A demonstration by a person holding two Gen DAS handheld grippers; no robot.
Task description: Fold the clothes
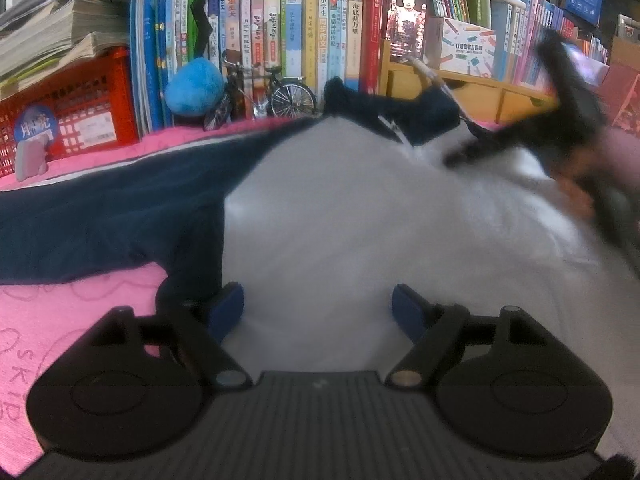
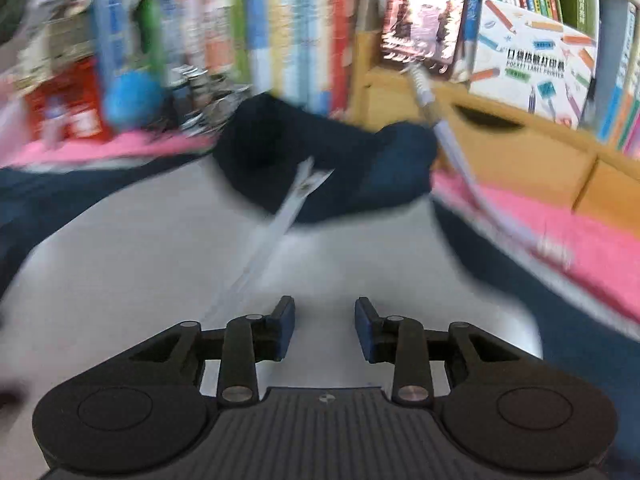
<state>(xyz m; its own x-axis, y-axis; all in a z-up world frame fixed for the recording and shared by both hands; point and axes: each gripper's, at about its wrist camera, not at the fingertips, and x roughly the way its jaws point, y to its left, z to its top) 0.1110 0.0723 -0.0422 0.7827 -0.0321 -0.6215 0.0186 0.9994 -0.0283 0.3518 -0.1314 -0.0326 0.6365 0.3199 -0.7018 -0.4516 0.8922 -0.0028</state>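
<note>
The white-and-navy zip jacket (image 1: pixel 360 208) lies flat on the pink blanket (image 1: pixel 60 312) ahead of both claws. Left gripper (image 1: pixel 318 312) gapes wide above white fabric, empty. Right gripper (image 2: pixel 325 328), partly parted, grips nothing beside the zipper (image 2: pixel 280 216).

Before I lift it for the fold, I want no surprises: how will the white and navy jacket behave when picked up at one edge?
The jacket will probably go floppy: it lies flat on the pink cover with soft creases. The navy sleeve, spread sideways, would likely trail. The zipper may add slight stiffness down the front.
</note>
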